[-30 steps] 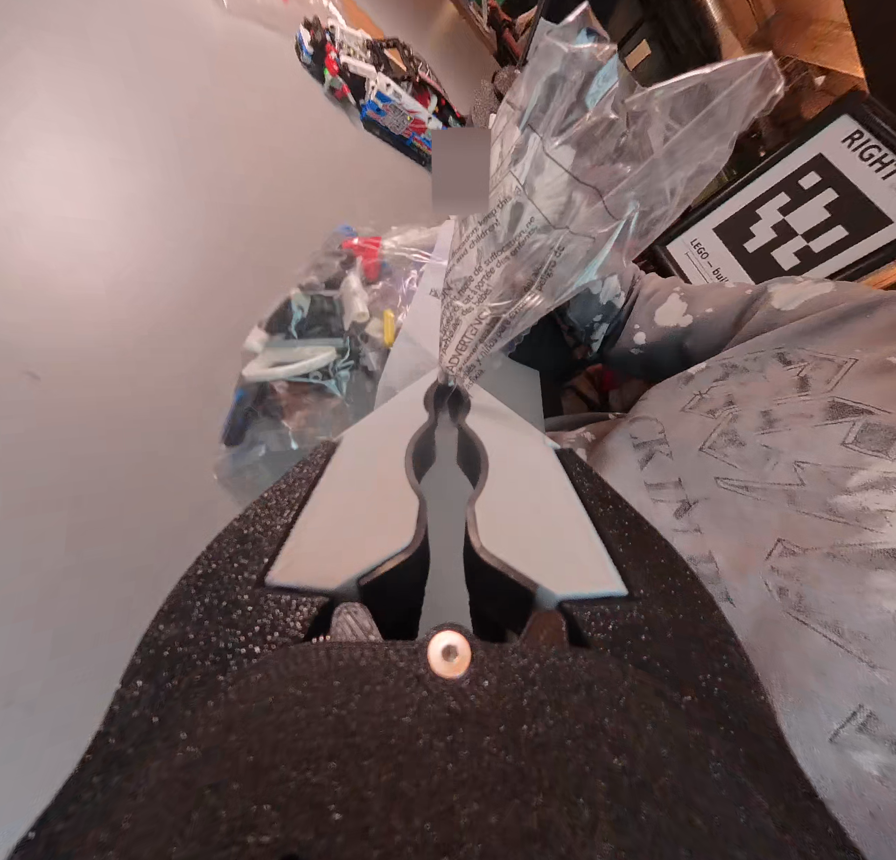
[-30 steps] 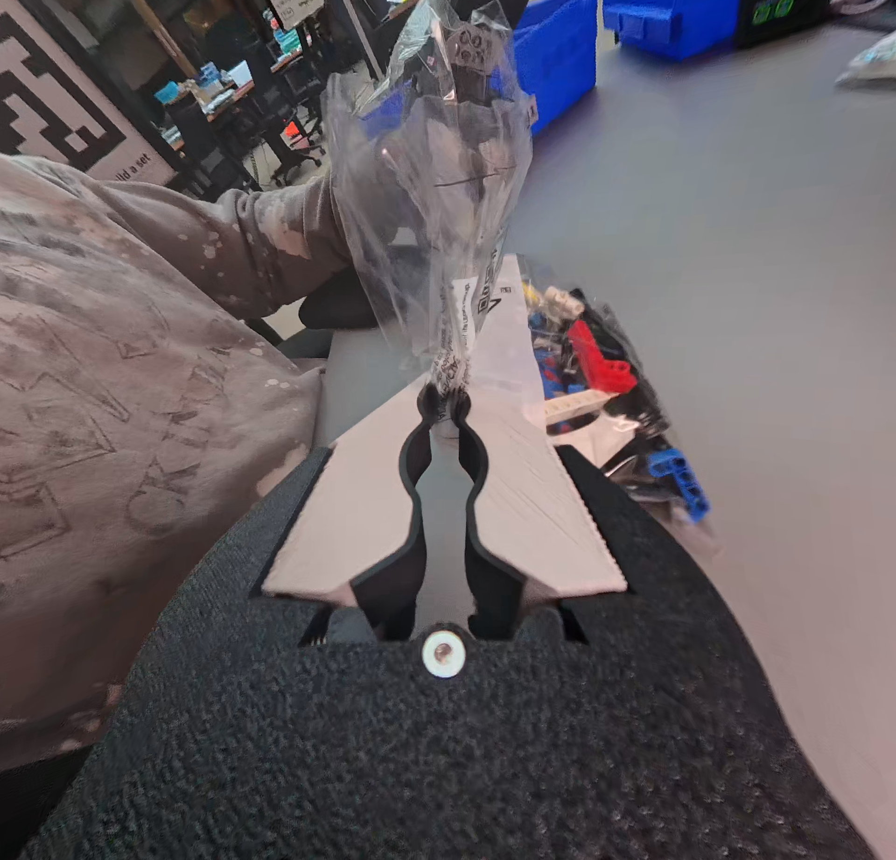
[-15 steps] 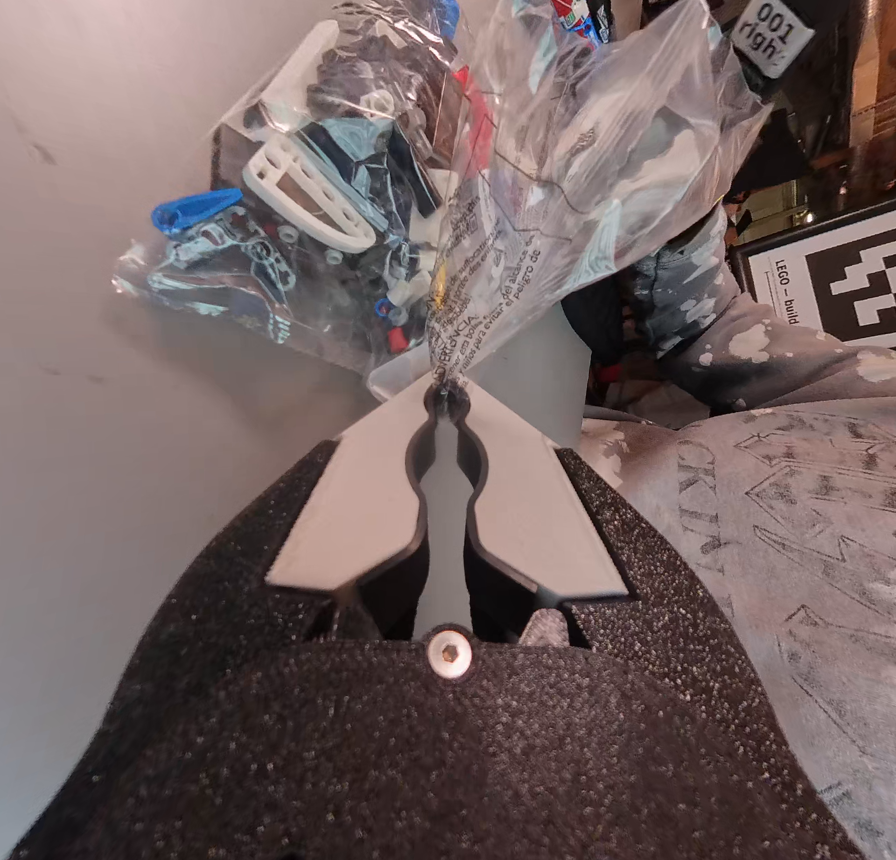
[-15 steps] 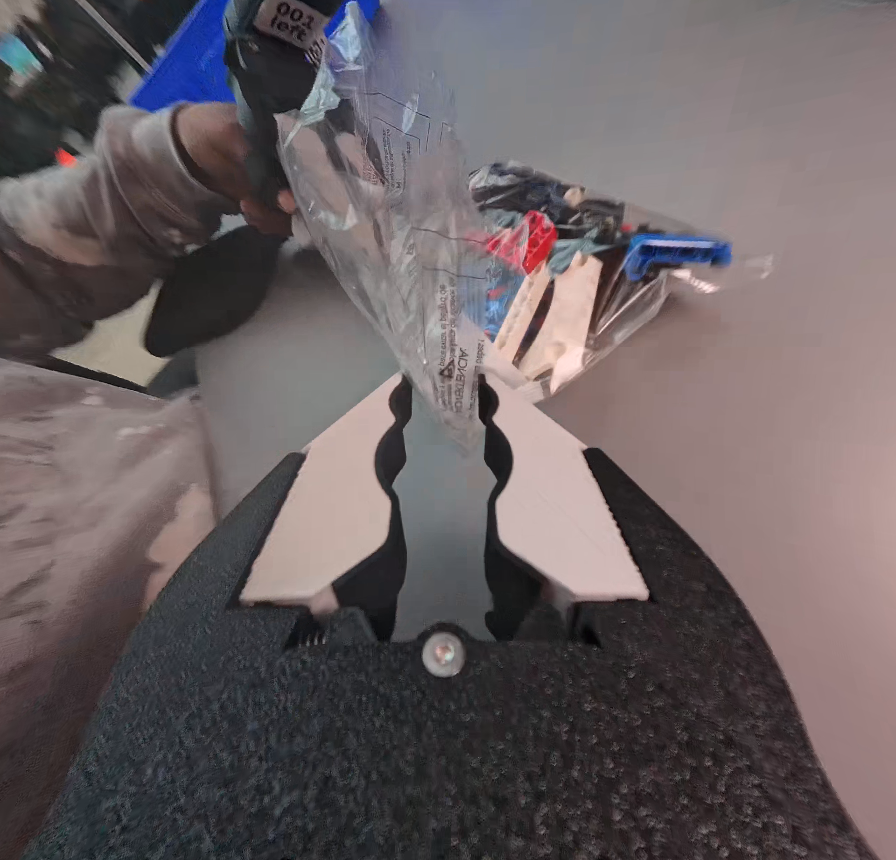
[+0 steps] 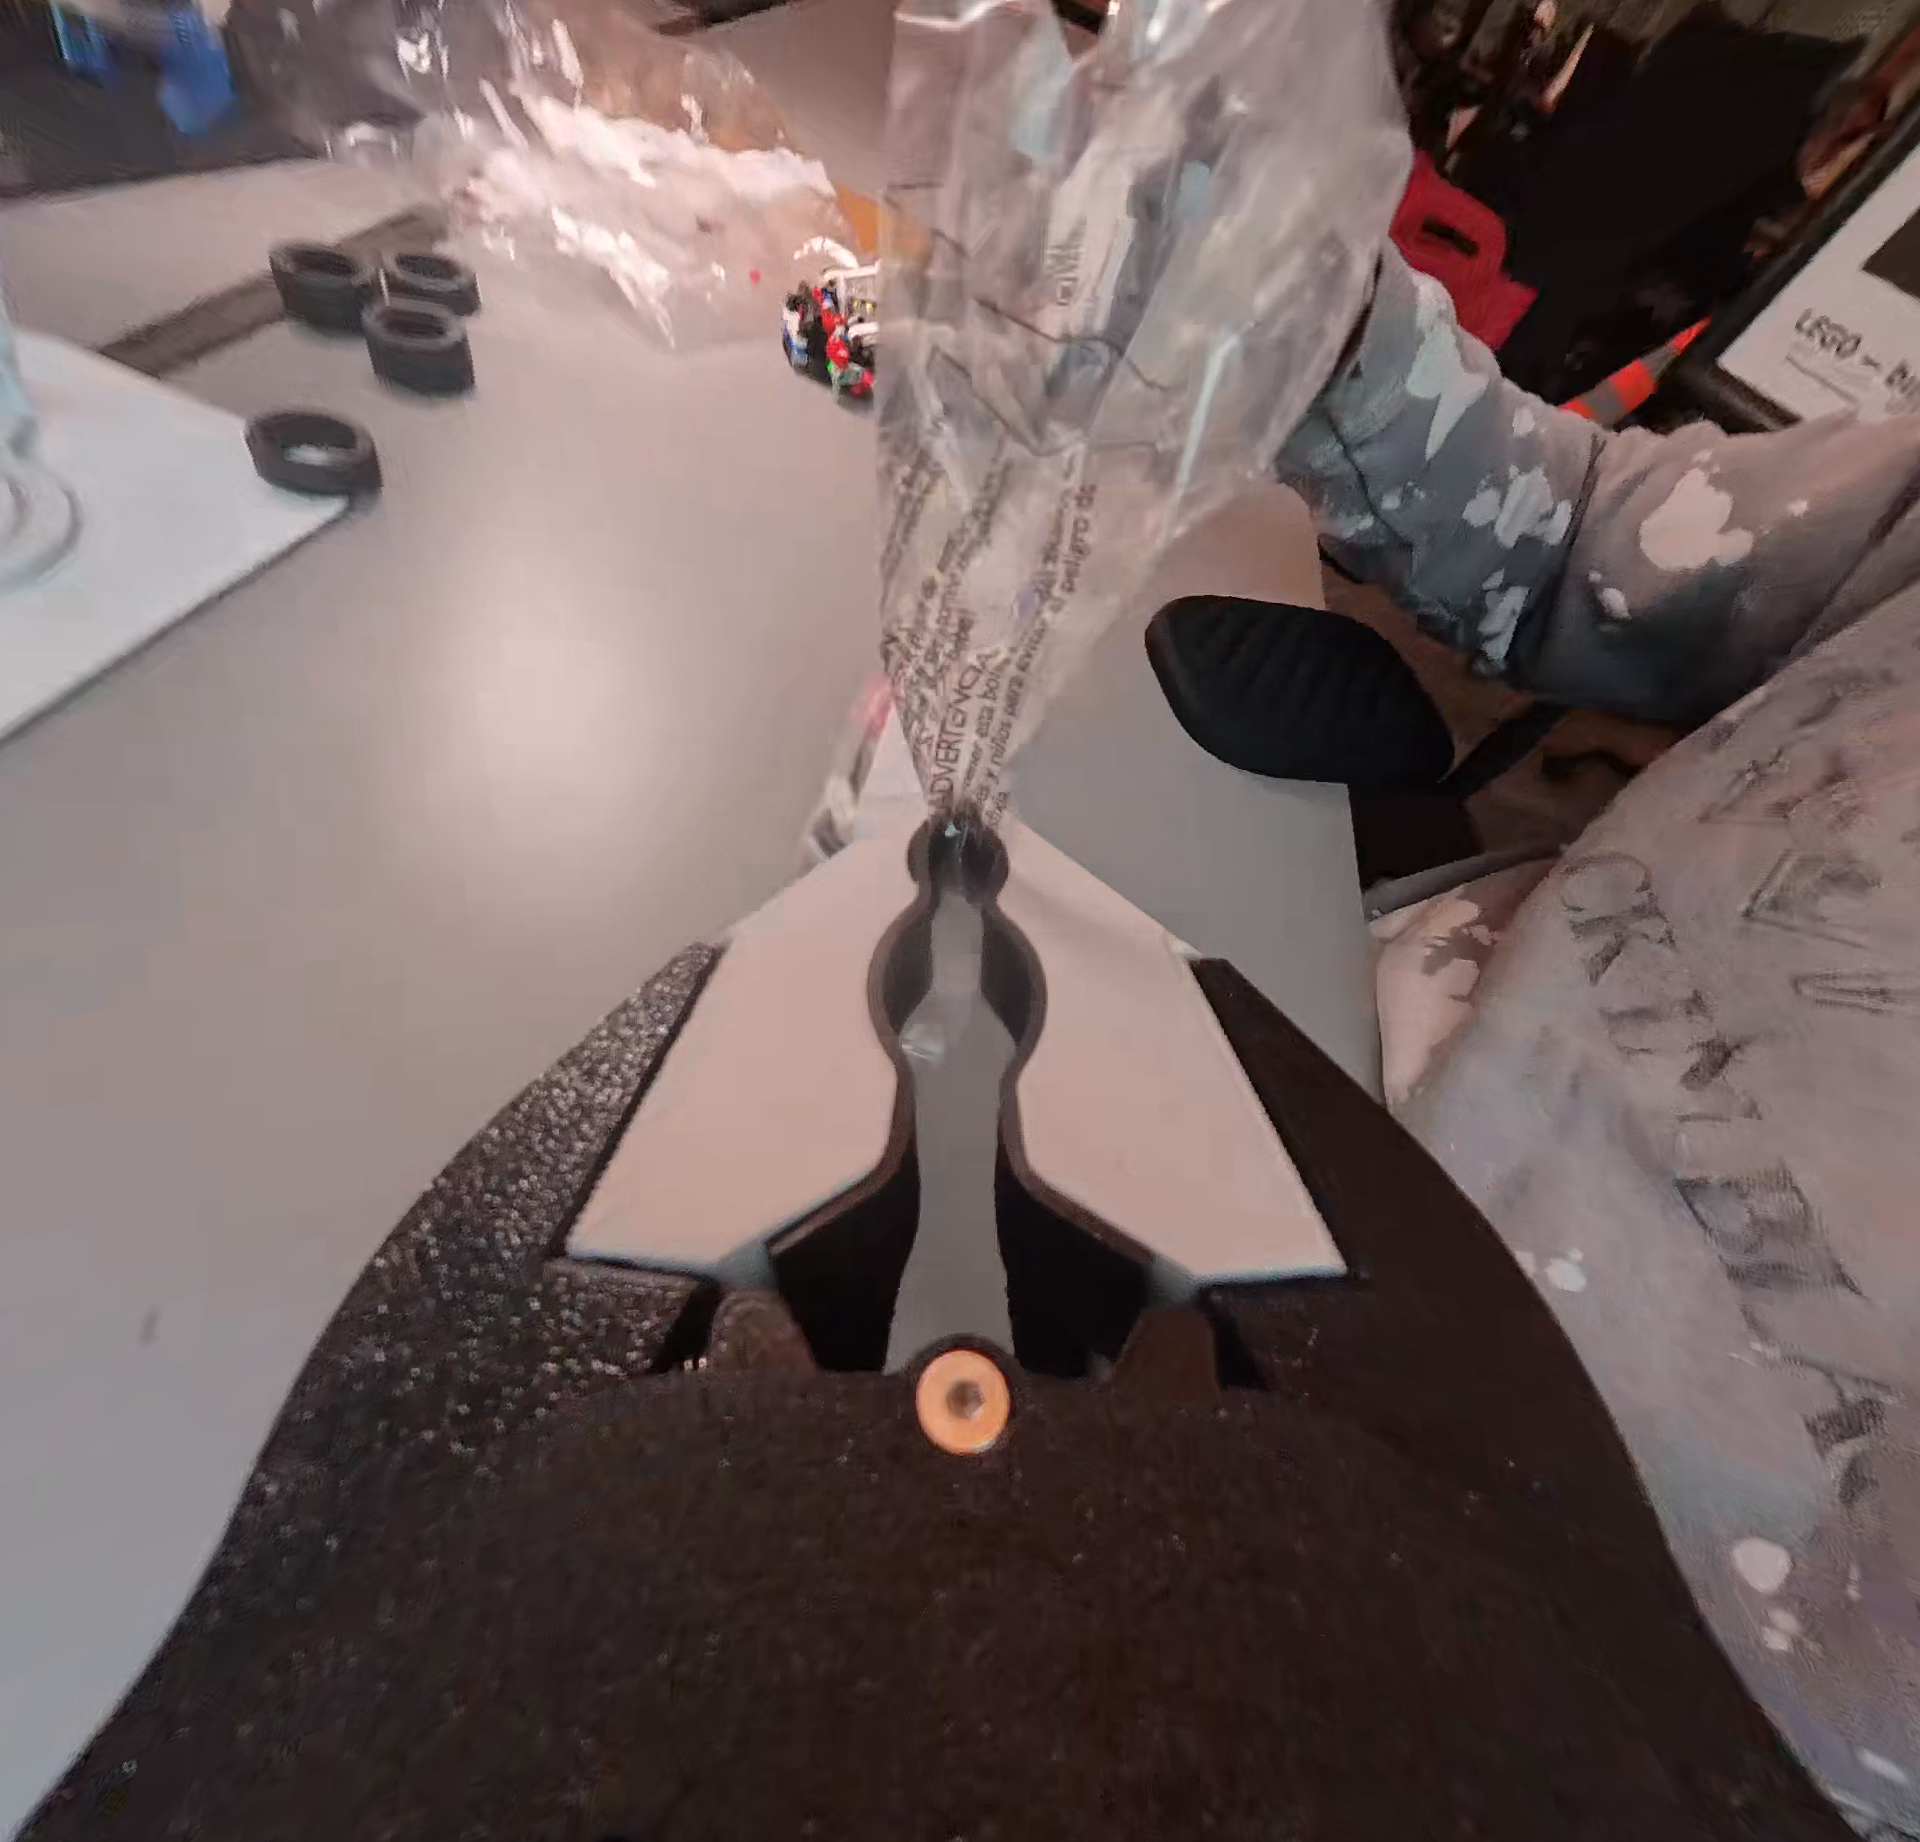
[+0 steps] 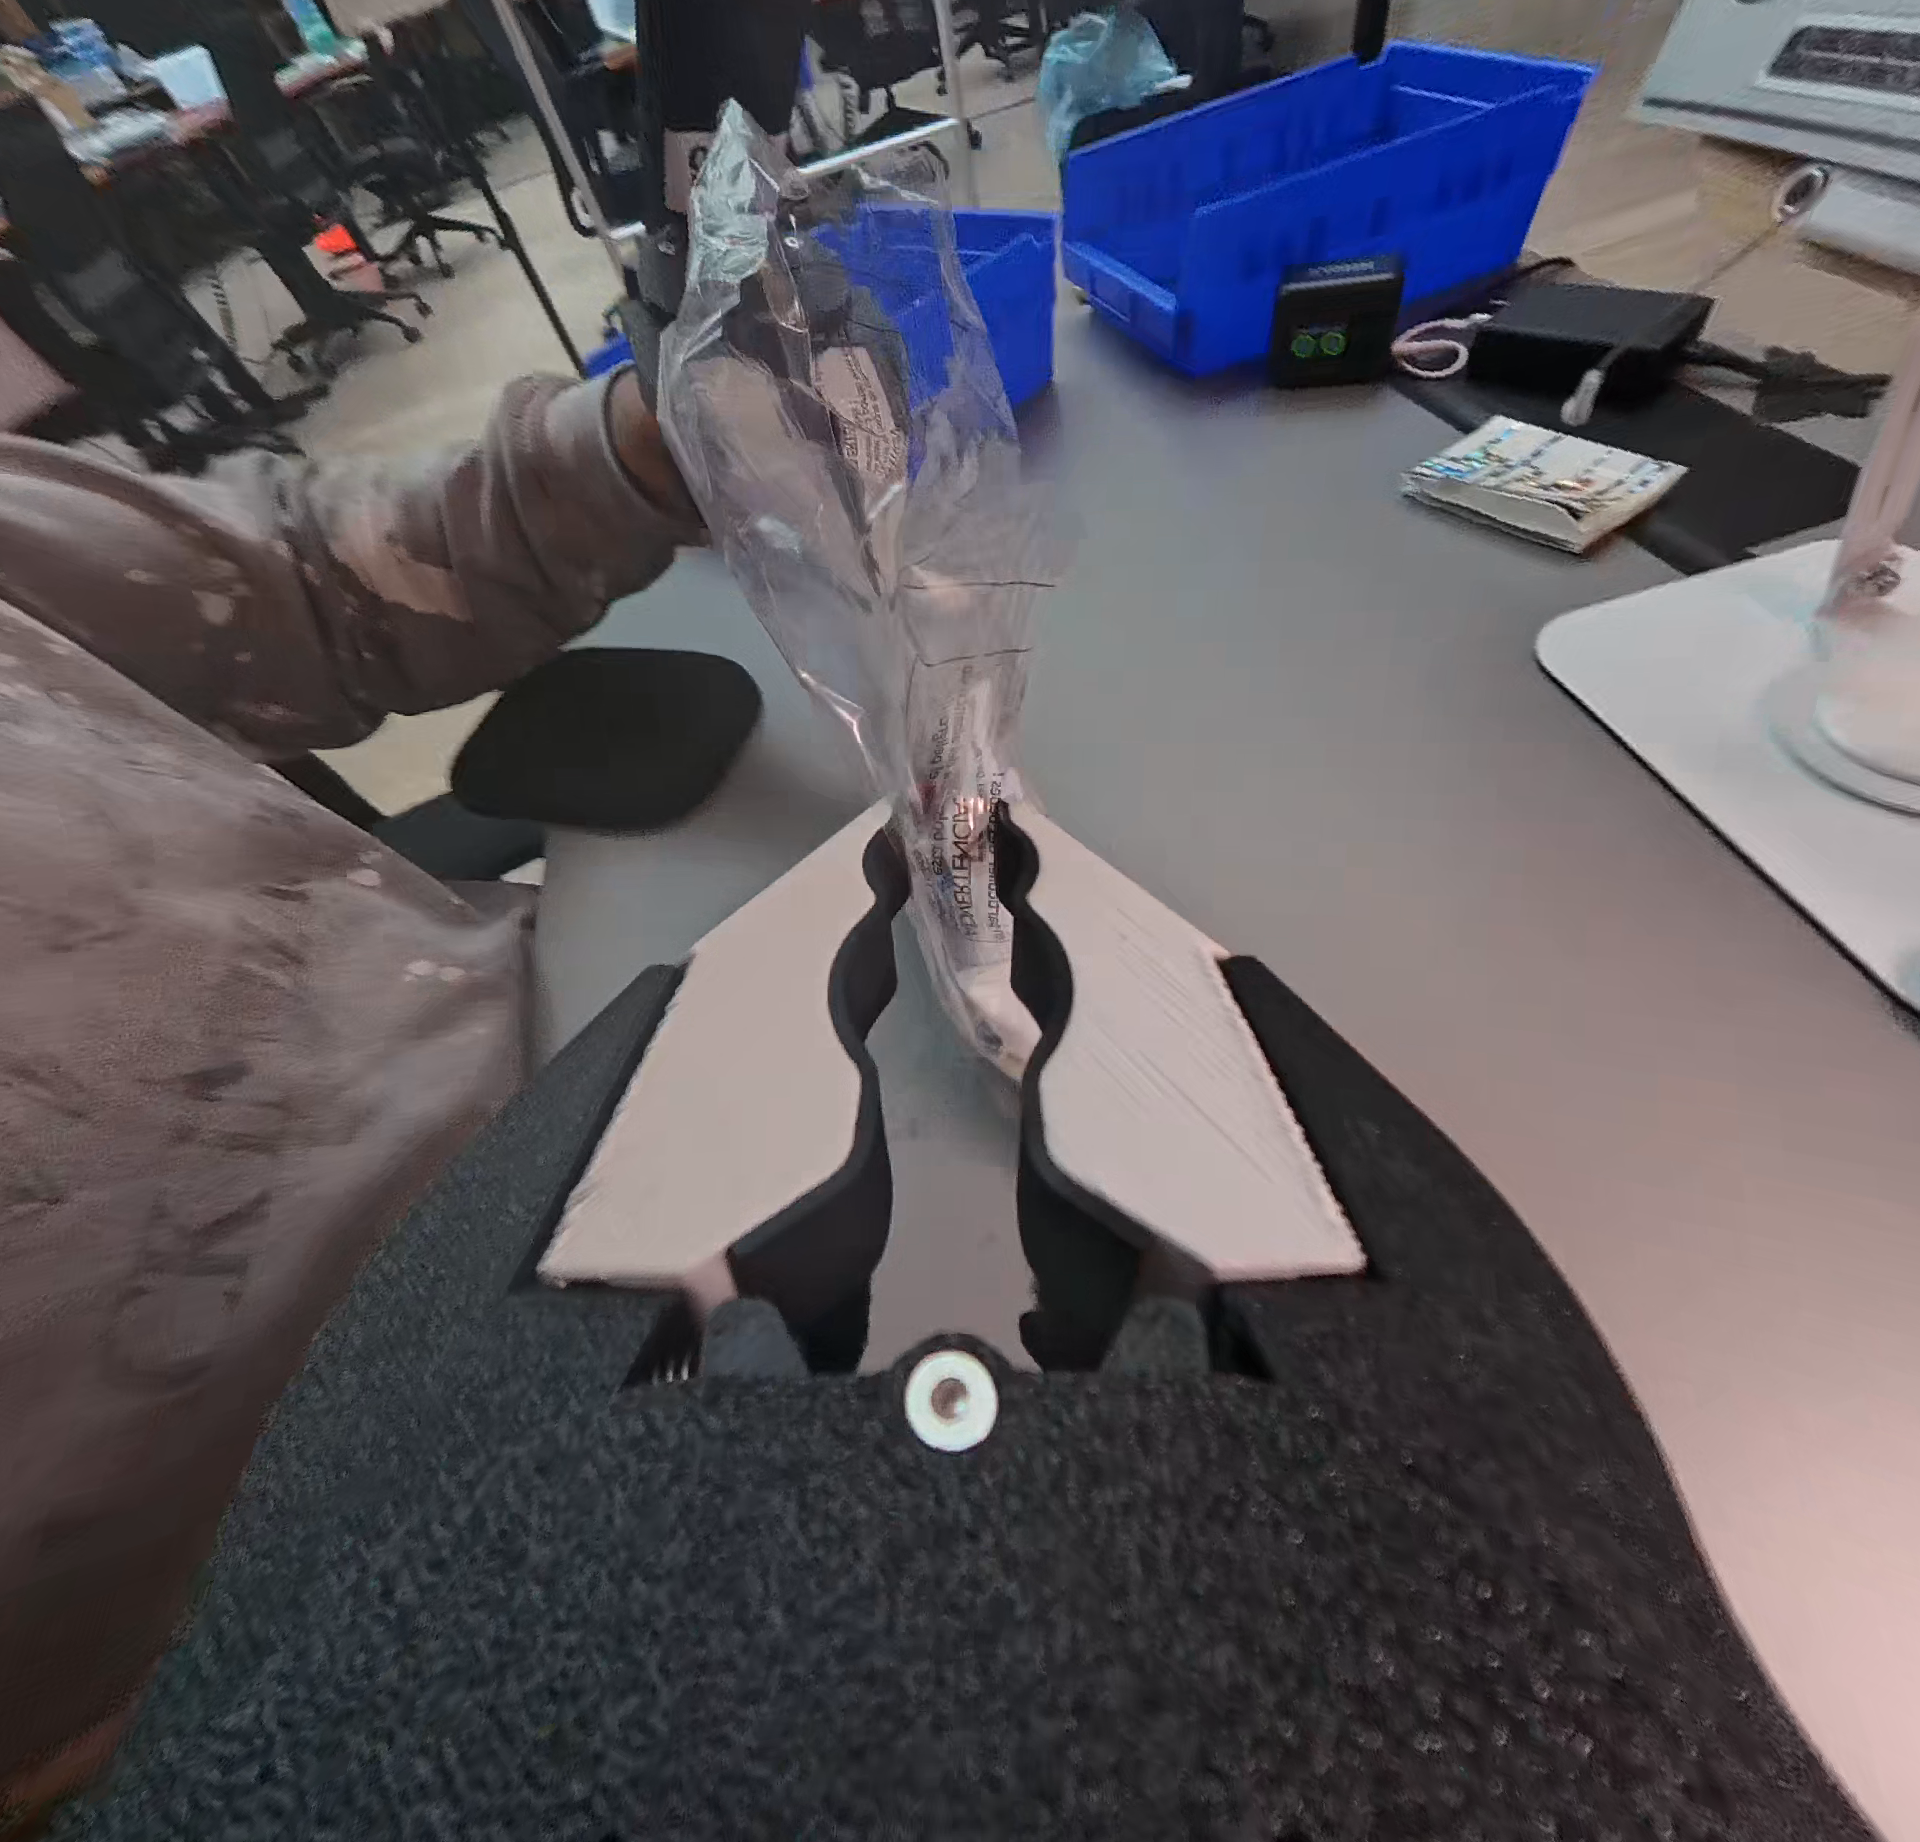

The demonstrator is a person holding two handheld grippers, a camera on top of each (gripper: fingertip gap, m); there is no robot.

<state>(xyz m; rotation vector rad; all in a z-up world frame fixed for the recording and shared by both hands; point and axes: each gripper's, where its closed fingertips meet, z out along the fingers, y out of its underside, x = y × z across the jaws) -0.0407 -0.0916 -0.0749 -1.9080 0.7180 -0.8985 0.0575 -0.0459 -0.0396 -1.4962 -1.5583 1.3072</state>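
Note:
My left gripper (image 5: 956, 847) is shut on a corner of a clear plastic bag (image 5: 1091, 338) with print on it, which rises crumpled above the tips. In the right wrist view the same bag (image 6: 831, 462) hangs from the far black handle (image 6: 717, 36) held by a sleeved hand (image 6: 634, 452). Its lower end lies between the fingers of my right gripper (image 6: 951, 842), whose jaws stand apart and do not pinch it. A few white pieces (image 5: 847, 784) show just behind the left tips. The rest of the bag's contents are hidden.
On the grey table (image 5: 468, 753) are several black tyres (image 5: 416, 338), a small colourful model (image 5: 831, 327), crumpled clear bags (image 5: 623, 151) and a white stand base (image 6: 1714, 691). Further off are blue bins (image 6: 1330, 192), a black device (image 6: 1335, 322) and a booklet (image 6: 1538, 483). A chair armrest (image 6: 613, 732) is at the table's edge. Across from one pair of fingers to the other is roughly 12 centimeters.
My right jaws, shut on the bag a second ago, have opened and stay apart. Both views swung up from the bag of bricks to across the table, and the bricks have left view.

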